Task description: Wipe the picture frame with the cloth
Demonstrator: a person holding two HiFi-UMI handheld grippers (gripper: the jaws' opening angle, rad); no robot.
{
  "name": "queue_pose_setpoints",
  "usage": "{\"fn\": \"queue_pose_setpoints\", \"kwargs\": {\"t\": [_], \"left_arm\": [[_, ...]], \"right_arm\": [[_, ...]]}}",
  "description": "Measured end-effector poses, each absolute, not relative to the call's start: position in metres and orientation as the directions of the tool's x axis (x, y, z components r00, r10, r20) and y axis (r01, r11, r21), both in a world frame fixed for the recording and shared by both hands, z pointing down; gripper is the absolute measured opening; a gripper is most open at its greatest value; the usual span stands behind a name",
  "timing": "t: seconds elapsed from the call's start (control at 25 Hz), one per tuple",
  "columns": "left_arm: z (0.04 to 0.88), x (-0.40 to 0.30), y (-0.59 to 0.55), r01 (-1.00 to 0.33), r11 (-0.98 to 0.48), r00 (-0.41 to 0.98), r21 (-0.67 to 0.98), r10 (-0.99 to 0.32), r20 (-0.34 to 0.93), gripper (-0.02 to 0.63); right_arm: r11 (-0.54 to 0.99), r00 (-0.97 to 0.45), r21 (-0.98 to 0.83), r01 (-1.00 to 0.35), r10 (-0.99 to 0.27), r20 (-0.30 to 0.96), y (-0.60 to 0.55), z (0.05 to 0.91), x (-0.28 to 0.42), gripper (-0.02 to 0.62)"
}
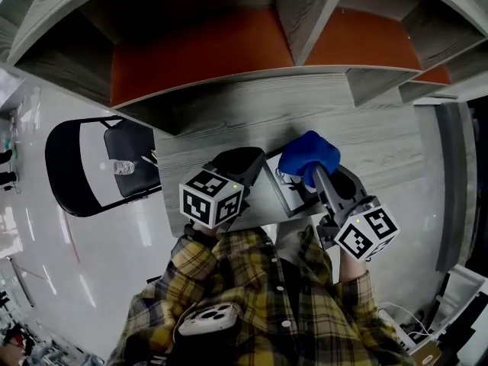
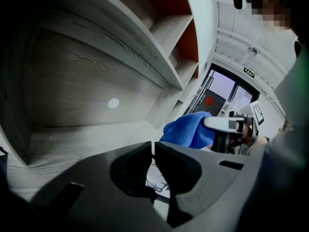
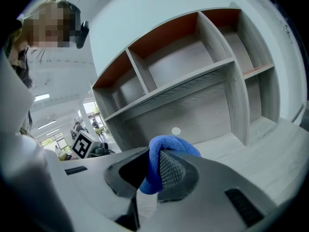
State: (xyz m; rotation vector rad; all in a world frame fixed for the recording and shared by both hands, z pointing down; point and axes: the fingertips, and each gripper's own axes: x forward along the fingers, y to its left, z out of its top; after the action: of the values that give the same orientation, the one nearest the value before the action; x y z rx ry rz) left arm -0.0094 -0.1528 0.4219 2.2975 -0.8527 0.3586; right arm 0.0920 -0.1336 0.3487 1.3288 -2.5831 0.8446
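Observation:
The picture frame (image 1: pixel 290 195), black-edged with a white print, lies flat on the grey desk (image 1: pixel 374 136) between my two grippers. My right gripper (image 1: pixel 314 171) is shut on the blue cloth (image 1: pixel 309 152), and the bunched cloth hangs over the frame's far end. In the right gripper view the cloth (image 3: pixel 153 166) fills the jaws of the right gripper (image 3: pixel 155 172). My left gripper (image 1: pixel 245 155) sits just left of the frame. Its jaws are together with only a thin slit in the left gripper view (image 2: pixel 153 151) and nothing is between them. Below them shows the frame's antler drawing (image 2: pixel 158 181). The cloth (image 2: pixel 187 128) lies beyond.
A grey shelf unit with orange back panels (image 1: pixel 206 44) rises right behind the desk. A black folding chair (image 1: pixel 84 166) with a small bottle (image 1: pixel 122 166) on its seat stands on the white floor to the left. A white round sticker (image 2: pixel 113 103) marks the desk's back panel.

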Motion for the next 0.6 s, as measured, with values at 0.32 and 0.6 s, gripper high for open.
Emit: {"fn": "queue_pose_setpoints", "kwargs": {"t": [0.32,0.6], "left_arm": [[0.489,0.008,-0.141,-0.627,-0.615,0.758,0.478,-0.343,0.554,0.100],[0.534,0.009,-0.149,-0.652,-0.610,0.715,0.451,-0.297,0.633,0.115]], "right_arm": [[0.404,-0.572,-0.437,-0.804,-0.726,0.381,-0.108,0.368,0.093,0.049],[0.368,-0.566,-0.467,-0.804,-0.713,0.413,-0.089,0.393,0.093,0.049]]}}
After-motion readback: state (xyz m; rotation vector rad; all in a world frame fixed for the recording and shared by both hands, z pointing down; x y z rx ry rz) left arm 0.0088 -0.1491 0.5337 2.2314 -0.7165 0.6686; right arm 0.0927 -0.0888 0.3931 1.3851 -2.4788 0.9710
